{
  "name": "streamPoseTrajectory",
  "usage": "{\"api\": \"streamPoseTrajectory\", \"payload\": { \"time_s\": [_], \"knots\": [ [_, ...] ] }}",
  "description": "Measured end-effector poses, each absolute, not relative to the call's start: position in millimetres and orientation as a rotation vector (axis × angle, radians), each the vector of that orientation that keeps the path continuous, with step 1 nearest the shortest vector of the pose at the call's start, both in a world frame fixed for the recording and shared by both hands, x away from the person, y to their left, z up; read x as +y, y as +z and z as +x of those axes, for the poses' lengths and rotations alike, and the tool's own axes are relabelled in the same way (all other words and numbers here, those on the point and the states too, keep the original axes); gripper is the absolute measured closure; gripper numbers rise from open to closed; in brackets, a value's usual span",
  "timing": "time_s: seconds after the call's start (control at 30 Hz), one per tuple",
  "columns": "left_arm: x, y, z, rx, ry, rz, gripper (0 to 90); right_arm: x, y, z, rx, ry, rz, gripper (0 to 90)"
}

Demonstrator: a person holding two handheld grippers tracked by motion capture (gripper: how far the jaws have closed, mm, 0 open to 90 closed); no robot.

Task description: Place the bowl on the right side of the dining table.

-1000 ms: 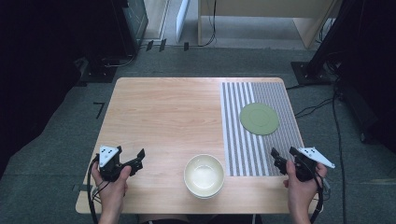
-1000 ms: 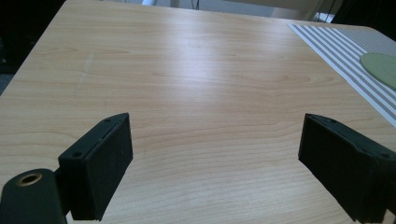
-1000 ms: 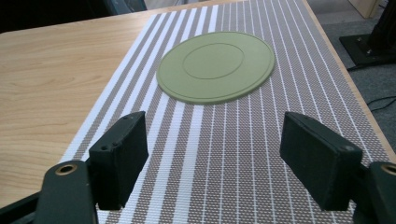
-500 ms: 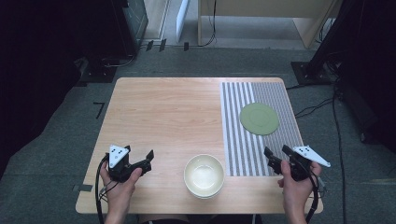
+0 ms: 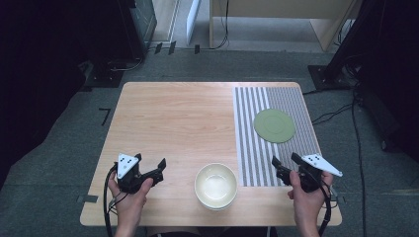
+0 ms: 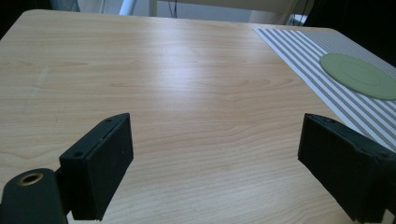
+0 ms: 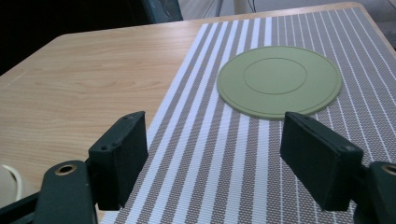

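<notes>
The cream bowl [image 5: 215, 186] sits empty at the bench's [image 5: 173, 123] near edge, right between both hands, so either could take it. The left claw [image 5: 149, 167] and right claw [image 5: 286, 163] both stand apart, gripping nothing. The green plate [image 5: 274, 125] waits further back on the striped mat [image 5: 252, 148], probably where the bowl belongs.
</notes>
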State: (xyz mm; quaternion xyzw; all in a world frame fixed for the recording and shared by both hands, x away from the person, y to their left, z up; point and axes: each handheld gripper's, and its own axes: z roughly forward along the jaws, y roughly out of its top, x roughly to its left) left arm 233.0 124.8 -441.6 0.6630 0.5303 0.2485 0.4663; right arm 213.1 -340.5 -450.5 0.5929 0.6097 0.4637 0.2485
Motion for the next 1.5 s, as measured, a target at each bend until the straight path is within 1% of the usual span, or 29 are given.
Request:
{"api": "streamPoseTrajectory", "payload": {
  "time_s": [0.4, 0.8, 0.83, 0.87, 1.5],
  "knots": [
    [115, -438, 230, 1.277, 0.612, 1.630, 10.1, -325, -446, 211, 1.696, 1.296, 1.582, 23.7],
    [99, -436, 226, 1.223, 0.563, 1.664, 10.2, -309, -439, 207, 1.736, 1.331, 1.536, 23.7],
    [97, -436, 226, 1.223, 0.563, 1.662, 12.9, -307, -439, 207, 1.741, 1.334, 1.528, 23.7],
    [97, -436, 226, 1.223, 0.563, 1.662, 13.5, -307, -439, 207, 1.741, 1.334, 1.528, 23.7],
    [73, -435, 218, 1.154, 0.519, 1.700, 13.4, -283, -431, 201, 1.779, 1.390, 1.460, 23.9]
  ]
}}
